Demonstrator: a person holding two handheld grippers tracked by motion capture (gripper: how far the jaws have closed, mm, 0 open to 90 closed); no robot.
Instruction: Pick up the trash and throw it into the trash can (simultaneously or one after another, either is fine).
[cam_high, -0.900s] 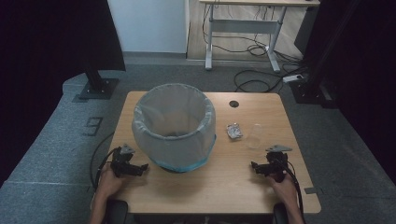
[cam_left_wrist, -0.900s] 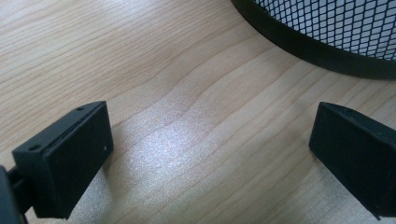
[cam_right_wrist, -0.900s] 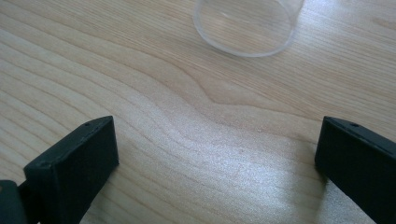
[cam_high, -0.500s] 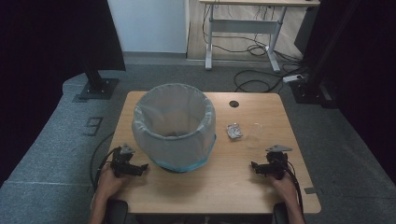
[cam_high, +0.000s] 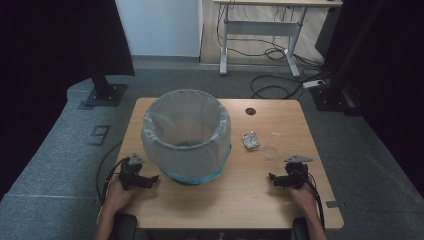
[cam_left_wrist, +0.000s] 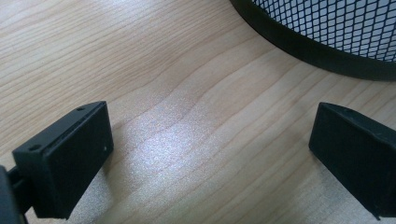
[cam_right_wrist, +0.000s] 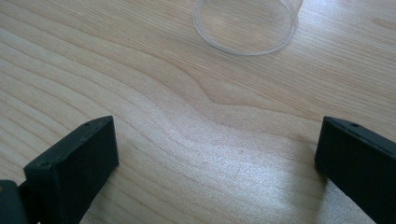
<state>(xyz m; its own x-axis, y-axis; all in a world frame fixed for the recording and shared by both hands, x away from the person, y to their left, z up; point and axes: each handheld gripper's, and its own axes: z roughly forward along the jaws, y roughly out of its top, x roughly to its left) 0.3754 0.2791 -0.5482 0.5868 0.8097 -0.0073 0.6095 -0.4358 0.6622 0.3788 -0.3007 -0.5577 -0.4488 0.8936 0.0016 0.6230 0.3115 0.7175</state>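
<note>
- Left gripper (cam_high: 150, 181) is resting near the table's (cam_high: 240, 200) front-left corner, jaws released and holding nothing; the lined mesh bin (cam_high: 186, 135) is standing just beside it.
- Right gripper (cam_high: 272, 178) is sitting by the front-right edge, spread and unloaded; the clear cup (cam_right_wrist: 246, 24) is lying just ahead, so advancing squarely over its rim should work best.
- The crumpled wrapper (cam_high: 250, 140) is hard to identify; the bin's inside is partly hidden.

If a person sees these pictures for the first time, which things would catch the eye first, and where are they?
The eye goes first to the large mesh bin lined with a pale bag, standing left of centre on the wooden table. To its right lie a crumpled silvery wrapper and a clear plastic cup. Near the front edge, the left gripper and the right gripper rest with jaws wide open, holding nothing.
</note>
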